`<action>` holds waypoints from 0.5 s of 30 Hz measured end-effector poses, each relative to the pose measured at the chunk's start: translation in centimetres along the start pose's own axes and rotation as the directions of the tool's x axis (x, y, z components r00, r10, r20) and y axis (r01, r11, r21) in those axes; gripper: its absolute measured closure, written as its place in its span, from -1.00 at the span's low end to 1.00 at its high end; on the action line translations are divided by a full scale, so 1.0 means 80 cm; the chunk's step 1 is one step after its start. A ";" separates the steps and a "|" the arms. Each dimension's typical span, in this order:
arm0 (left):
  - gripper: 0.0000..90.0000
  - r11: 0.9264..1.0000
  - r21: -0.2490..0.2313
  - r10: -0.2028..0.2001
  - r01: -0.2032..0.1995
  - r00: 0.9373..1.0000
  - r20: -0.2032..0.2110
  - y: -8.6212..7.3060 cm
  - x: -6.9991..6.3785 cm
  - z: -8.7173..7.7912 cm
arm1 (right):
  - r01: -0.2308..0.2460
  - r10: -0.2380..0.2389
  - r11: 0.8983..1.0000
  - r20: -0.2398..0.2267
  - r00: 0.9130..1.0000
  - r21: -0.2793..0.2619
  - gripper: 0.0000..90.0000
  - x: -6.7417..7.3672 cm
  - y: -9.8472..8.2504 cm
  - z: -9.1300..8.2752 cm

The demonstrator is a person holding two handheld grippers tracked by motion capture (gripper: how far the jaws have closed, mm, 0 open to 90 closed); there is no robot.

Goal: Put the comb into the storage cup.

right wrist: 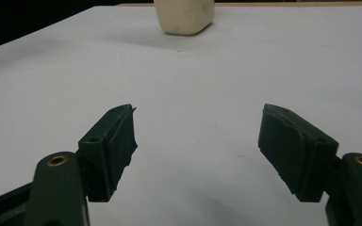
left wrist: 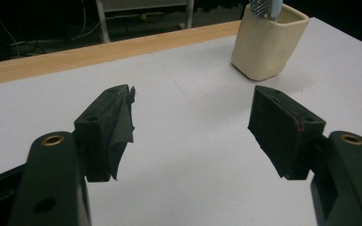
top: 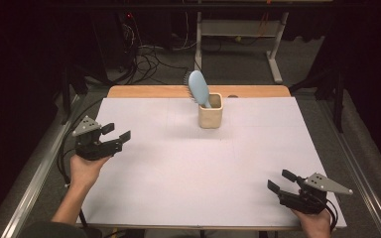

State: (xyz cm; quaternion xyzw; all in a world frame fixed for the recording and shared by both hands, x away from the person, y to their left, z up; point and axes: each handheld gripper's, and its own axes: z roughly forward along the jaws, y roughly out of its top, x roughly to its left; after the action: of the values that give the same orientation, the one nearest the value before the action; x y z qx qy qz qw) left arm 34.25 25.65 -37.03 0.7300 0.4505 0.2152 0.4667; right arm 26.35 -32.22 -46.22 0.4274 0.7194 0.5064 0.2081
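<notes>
High view, cup: a cream, square-sided cup (top: 211,115) is being seen upright on the white table top (top: 188,168), near the far edge and about midway across it.
High view, contents: a light blue hairbrush (top: 198,88) is being held by the cup, handle down inside it, head sticking up above the rim and leaning toward the left; bristles are being shown along its left edge.
High view, left gripper: the left gripper (top: 116,133) is being held by a hand at the table's left edge, jaws parted with nothing between them, pointed toward the middle of the table and well apart from the cup.
High view, right gripper: the right gripper (top: 282,180) is being held by a hand at the near right corner, jaws likewise standing apart and empty, well apart from the cup.
Left gripper view, cup: the cup (left wrist: 267,41) is being seen ahead and to the upper right, standing on the white surface beyond the wide-spread jaws; the brush's blue handle and bristles (left wrist: 266,8) are being glimpsed just above its rim.
Left gripper view, edge: a wooden strip (left wrist: 108,52) is being shown along the far side of the table.
Right gripper view, cup: only the cup's lower part (right wrist: 185,16) is being shown at the top, far ahead of the open, empty jaws; its inside cannot be told here.
</notes>
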 end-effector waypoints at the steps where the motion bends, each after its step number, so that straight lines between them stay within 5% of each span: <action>1: -0.30 1.000 -0.002 -0.002 0.002 1.000 0.002 0.000 0.000 -0.001 | 0.000 0.000 1.000 0.000 1.000 0.000 -0.36 0.000 0.000 0.000; 15: -0.31 1.000 -0.003 0.002 -0.002 1.000 0.008 -0.009 -0.004 -0.008 | 0.000 0.000 1.000 0.000 1.000 -0.001 -0.36 0.000 0.000 0.000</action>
State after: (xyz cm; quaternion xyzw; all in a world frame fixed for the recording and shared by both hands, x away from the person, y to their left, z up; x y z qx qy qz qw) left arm 33.27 25.85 -37.33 0.7305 0.4476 0.2133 0.4696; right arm 26.33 -32.19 -46.21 0.4272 0.7193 0.5067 0.2083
